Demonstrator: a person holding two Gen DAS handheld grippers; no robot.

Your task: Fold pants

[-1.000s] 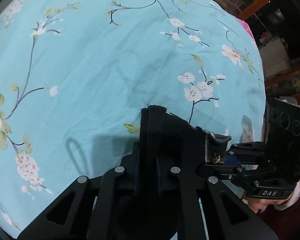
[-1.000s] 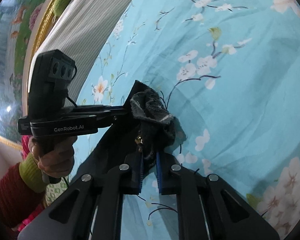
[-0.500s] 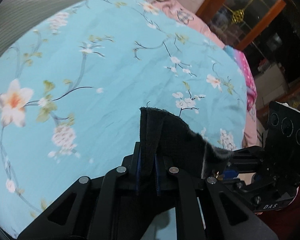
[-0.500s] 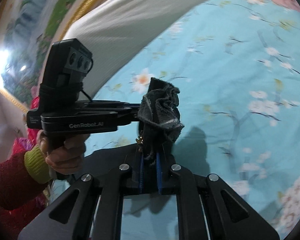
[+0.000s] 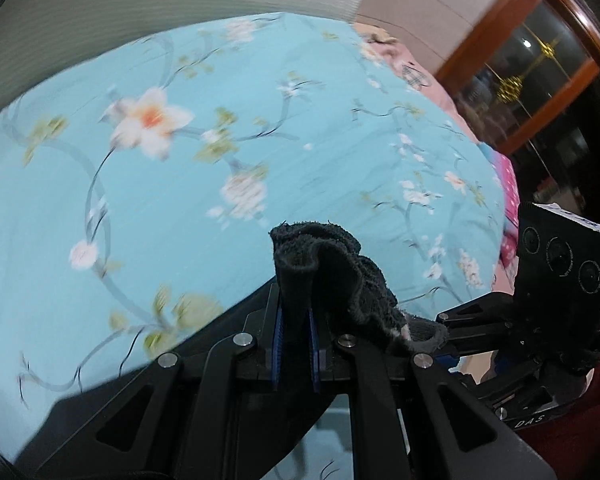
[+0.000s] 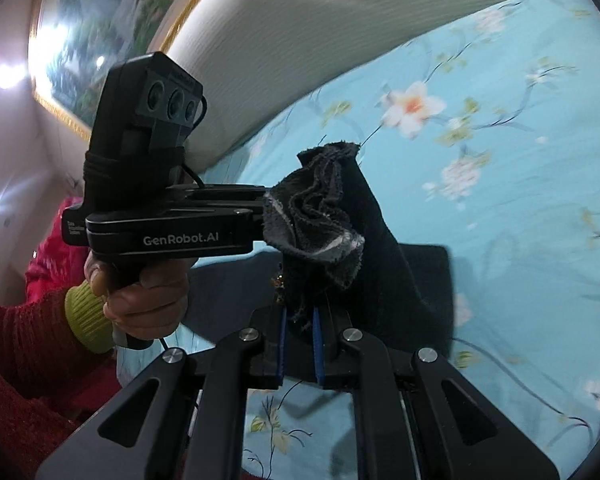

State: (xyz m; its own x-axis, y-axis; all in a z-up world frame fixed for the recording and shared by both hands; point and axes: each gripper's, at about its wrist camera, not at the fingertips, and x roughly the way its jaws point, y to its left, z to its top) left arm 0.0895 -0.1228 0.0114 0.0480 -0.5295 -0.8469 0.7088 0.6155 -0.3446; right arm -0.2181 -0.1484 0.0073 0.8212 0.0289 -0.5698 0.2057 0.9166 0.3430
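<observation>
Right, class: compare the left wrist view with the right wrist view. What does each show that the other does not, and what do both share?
Only the left wrist view shows the wooden cabinet with glass doors and the pink bedding at the bed's far edge.

Only the right wrist view shows the framed landscape painting and the person's hand on the other gripper's handle, with a red sleeve.

Both show the black pants bunched and pinched by the left gripper and the right gripper, above the blue floral bedsheet.

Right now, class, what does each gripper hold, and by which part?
Both grip the black fuzzy fabric pants by a bunched hemmed edge: left gripper at one spot, right gripper close beside it.
</observation>
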